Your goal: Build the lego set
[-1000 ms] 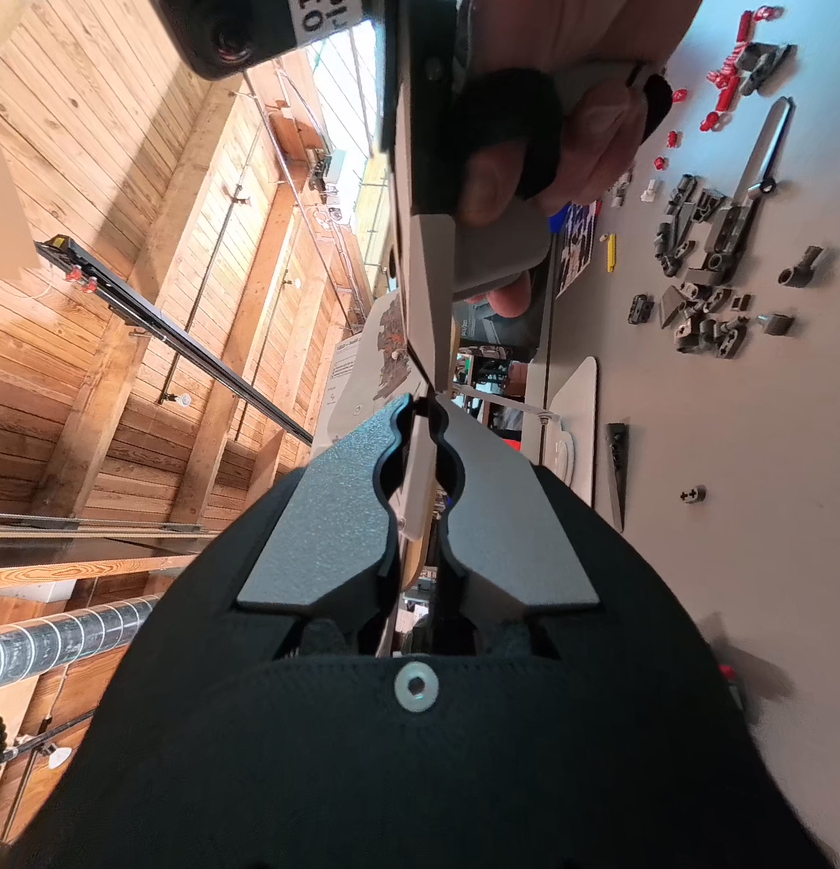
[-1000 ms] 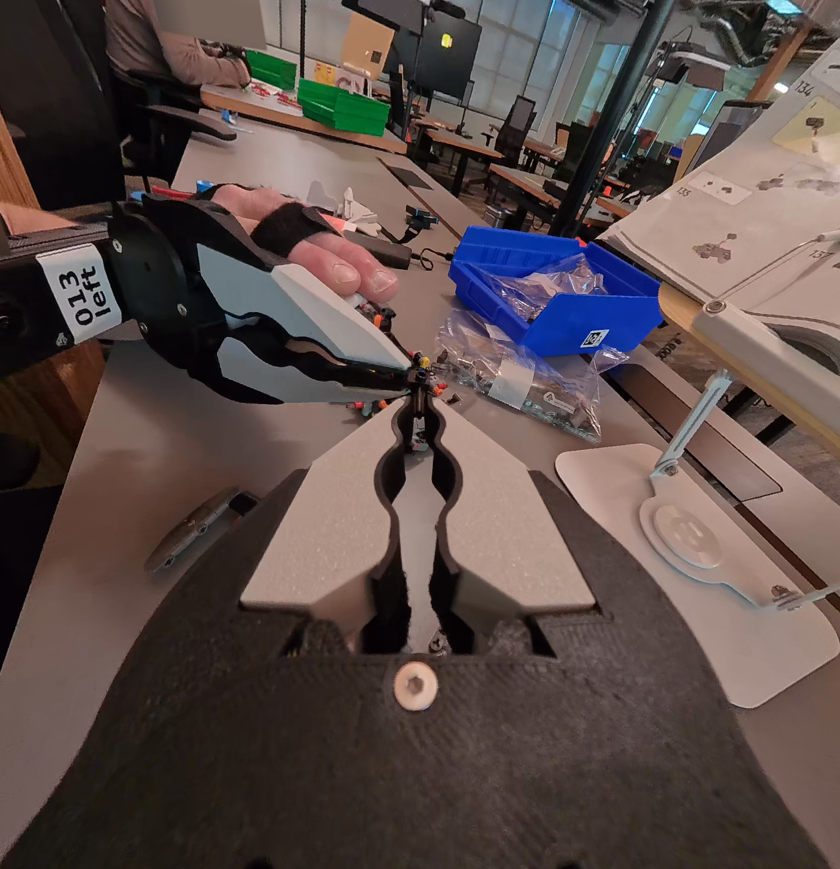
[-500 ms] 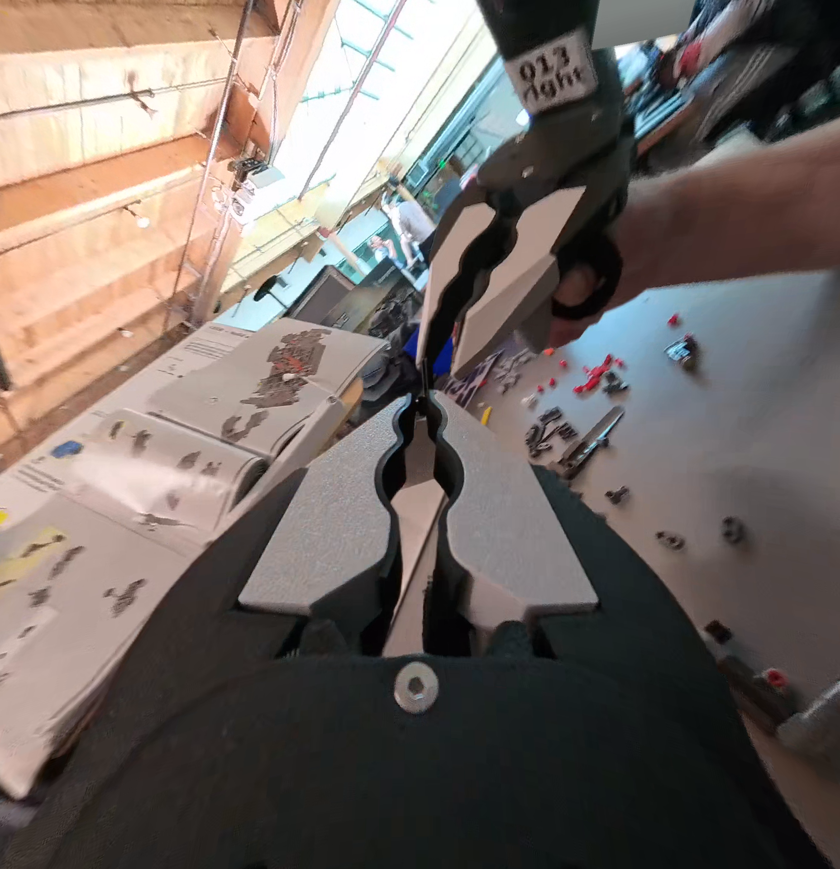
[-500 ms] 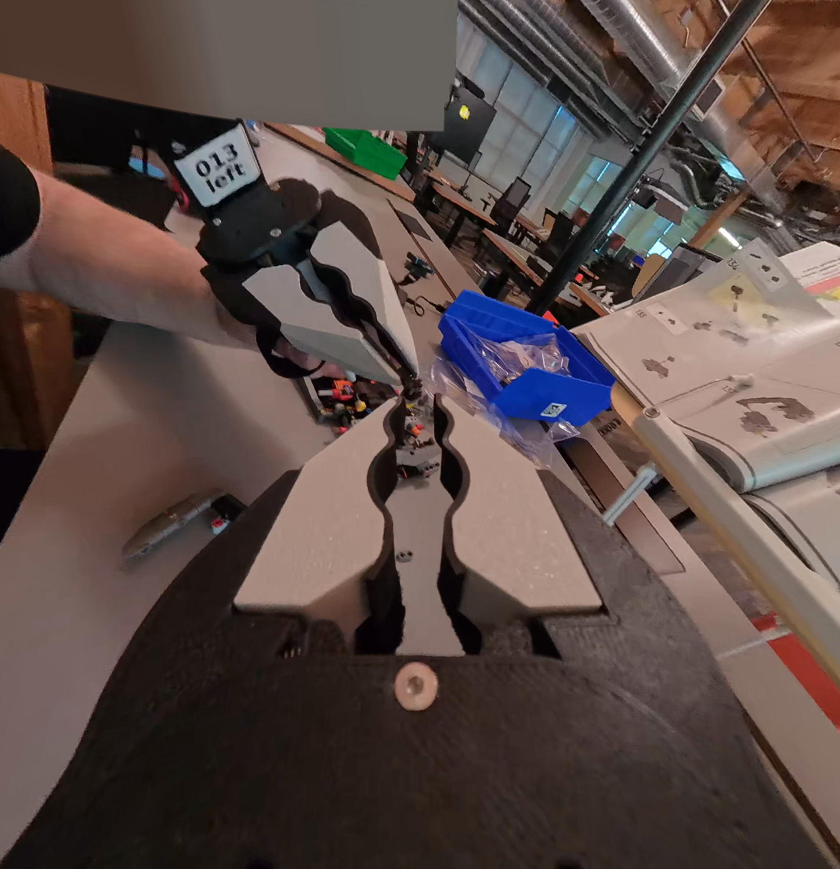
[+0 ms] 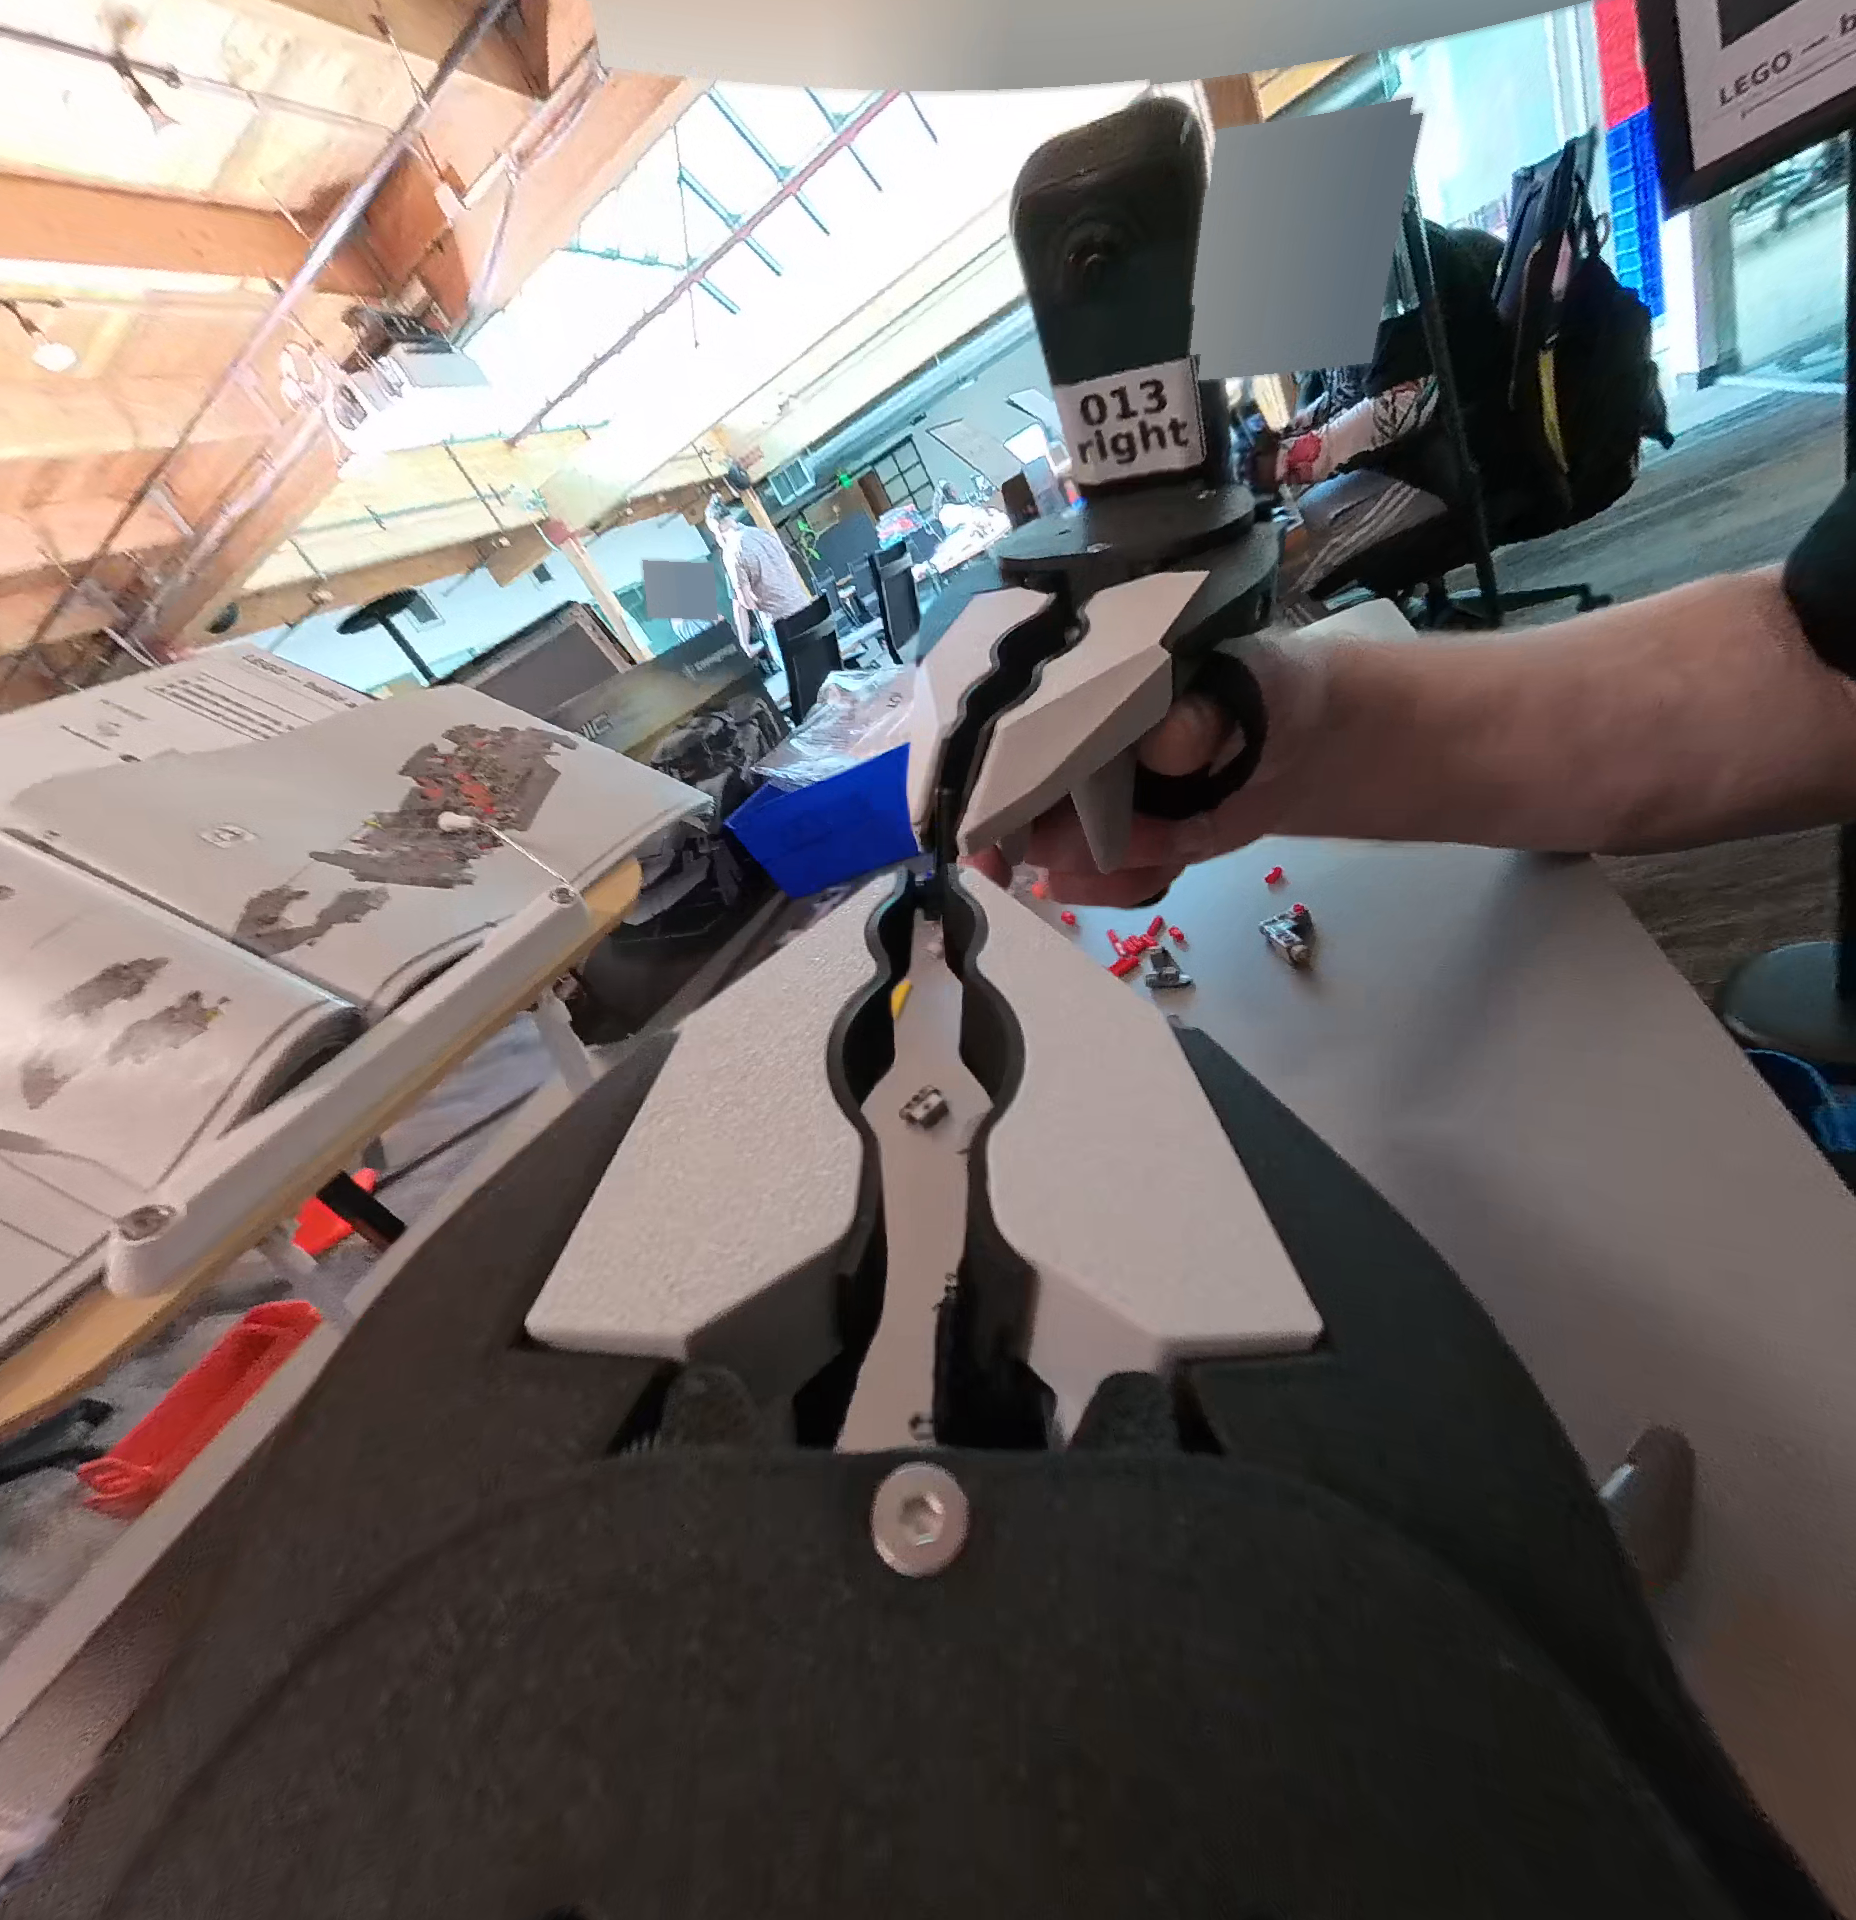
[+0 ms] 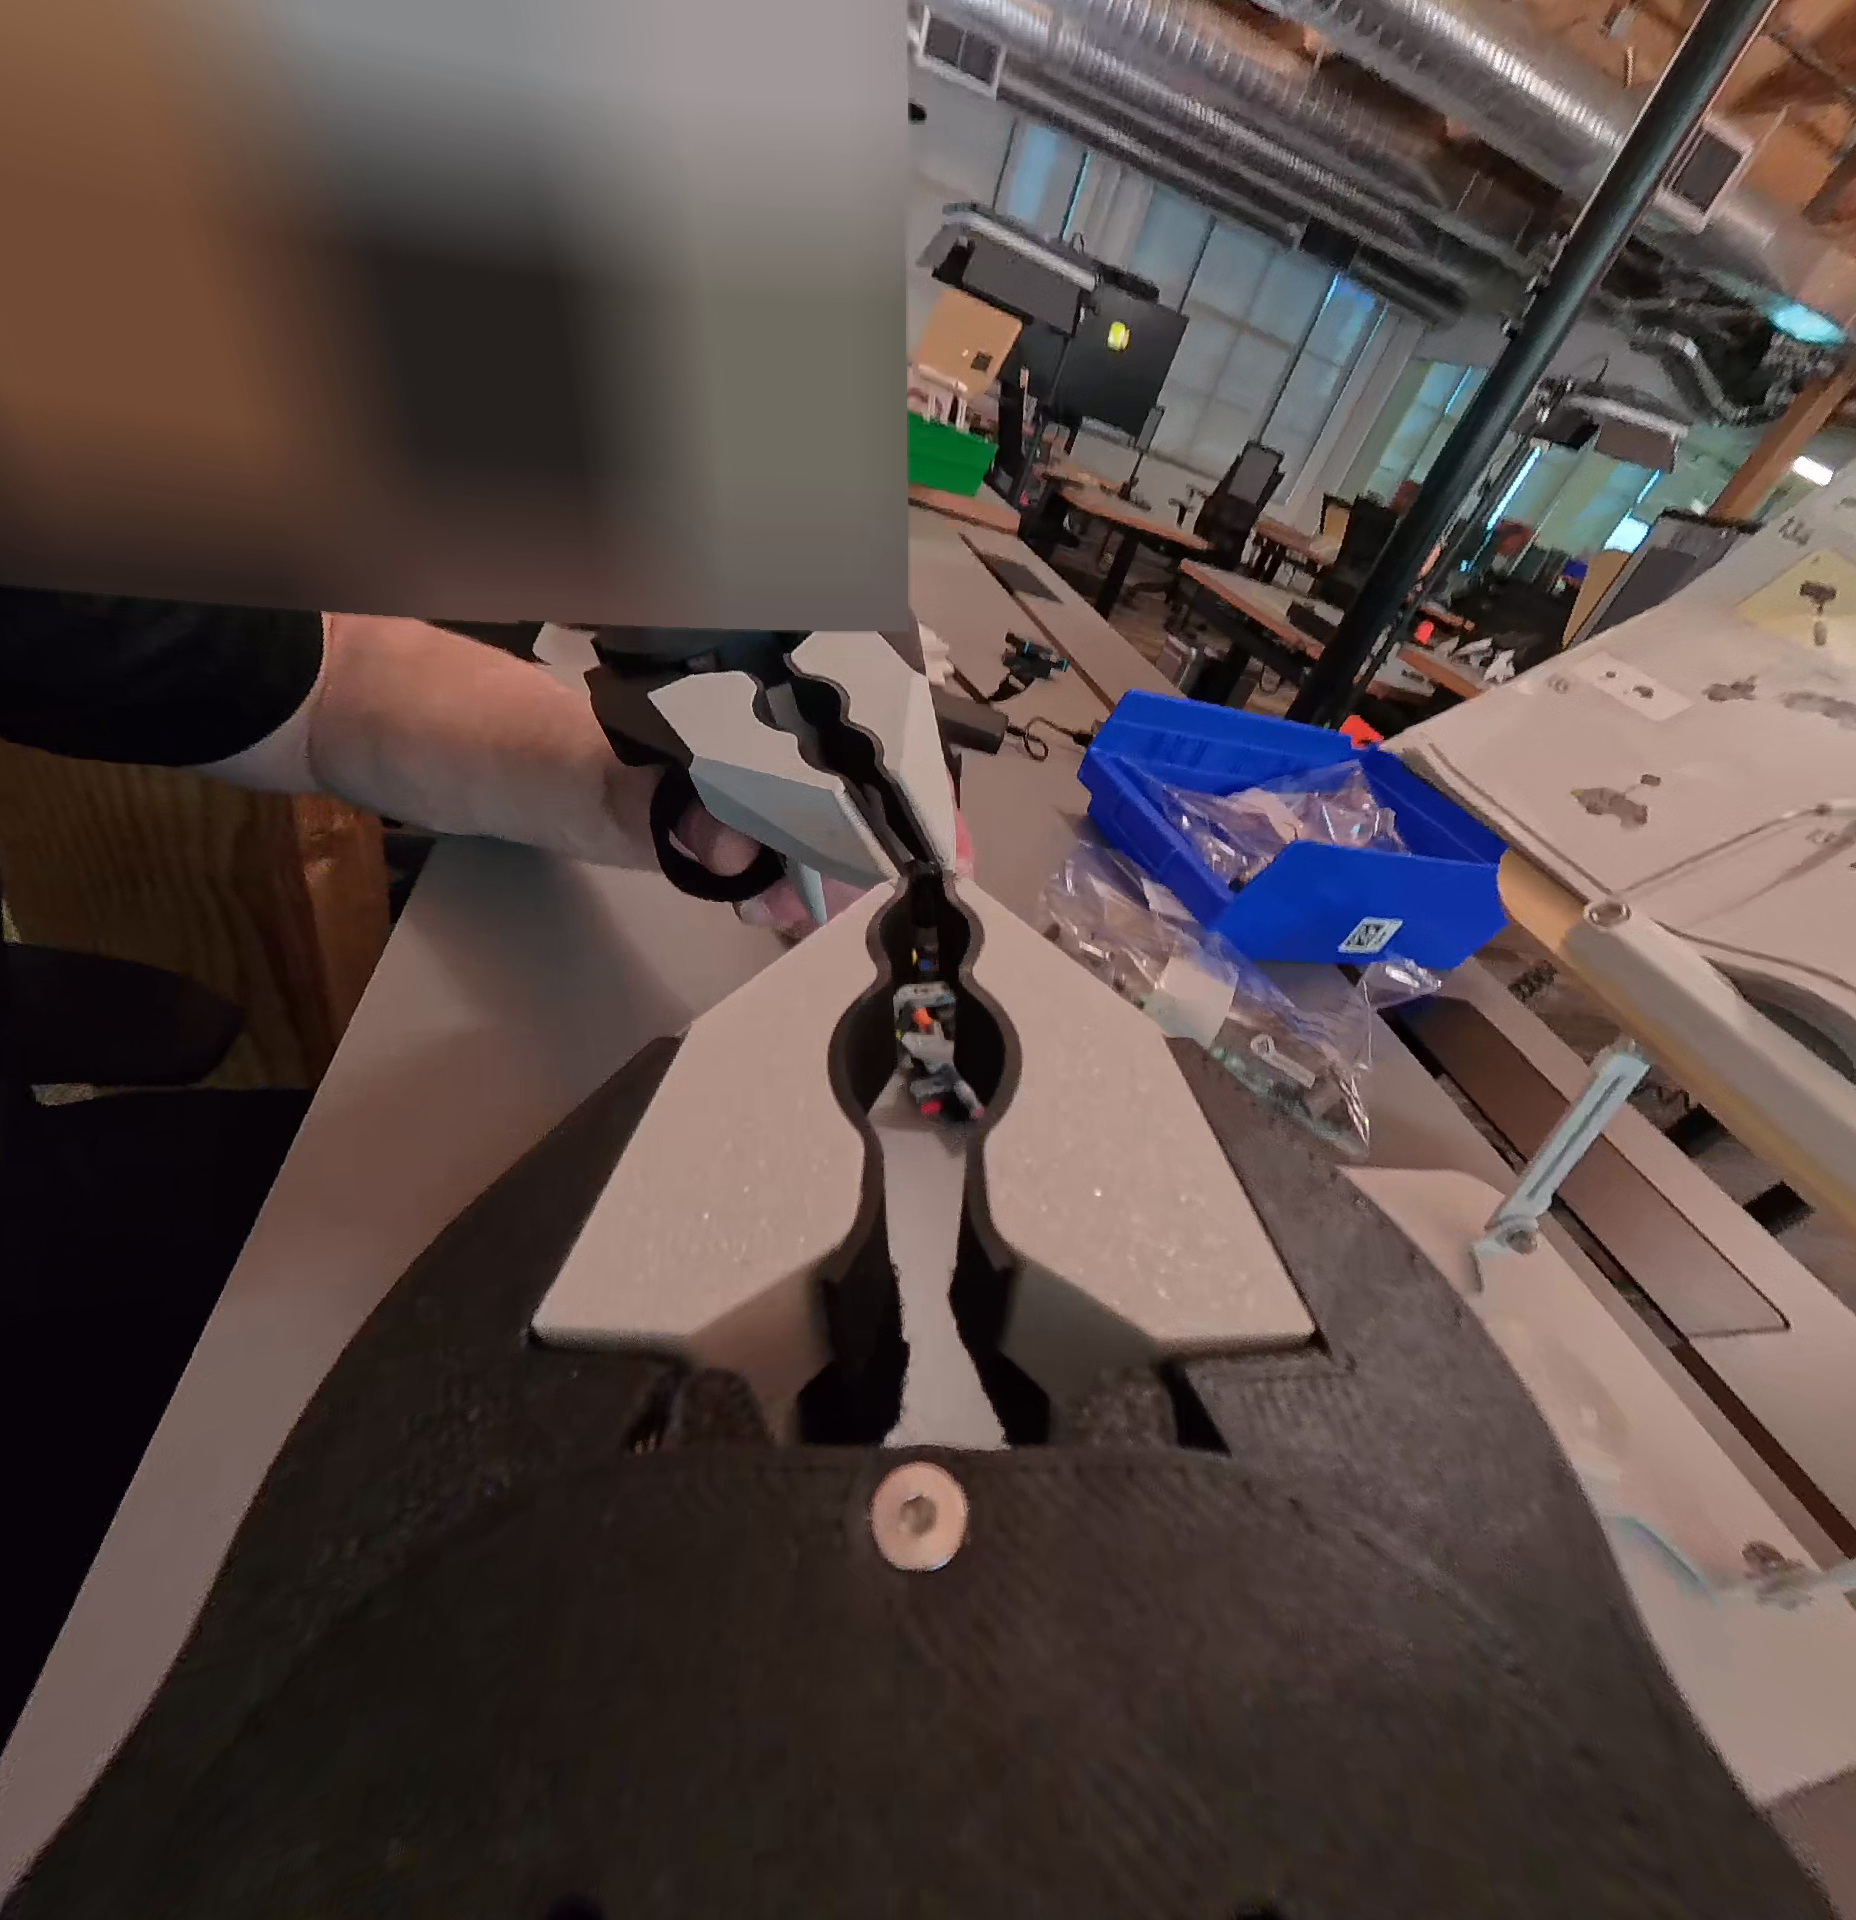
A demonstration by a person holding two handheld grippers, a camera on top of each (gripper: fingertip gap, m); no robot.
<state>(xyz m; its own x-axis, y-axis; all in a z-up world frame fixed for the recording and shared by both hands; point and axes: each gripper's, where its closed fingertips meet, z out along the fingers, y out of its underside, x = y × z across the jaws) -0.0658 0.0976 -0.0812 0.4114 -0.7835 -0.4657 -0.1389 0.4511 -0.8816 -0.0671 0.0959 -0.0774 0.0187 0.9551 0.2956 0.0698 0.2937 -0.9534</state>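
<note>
Two handheld grippers are meeting tip to tip above a grey table point(image 5: 1423, 1091). You are holding the left gripper point(image 5: 929, 904) with its fingers drawn almost together, pinching a small dark building-toy piece point(image 5: 931, 902) right at the tips. You are bringing the right gripper point(image 6: 924, 883) against the same spot from above, its fingers closed together; whether they are also pinching the piece is too small to tell. The piece is sitting in the air between the two pairs of tips, clear of the table. It is looking thin, rigid and very light, probably smooth hard plastic, so it is likely to twist or pop out under a sideways squeeze; taking it across its flattest faces, near its middle, seems safest. Beneath the right gripper, a small cluster of grey and black toy parts point(image 6: 929, 1049) is lying on the table. Red pins point(image 5: 1137, 940) and more grey parts are lying scattered beside your right hand point(image 5: 1111, 862). Farther off, a blue bin point(image 6: 1319, 914) is holding clear plastic bags point(image 6: 1267, 831), with another bag on the table just in front, and an open instruction booklet point(image 5: 280, 883) is resting on a stand.
</note>
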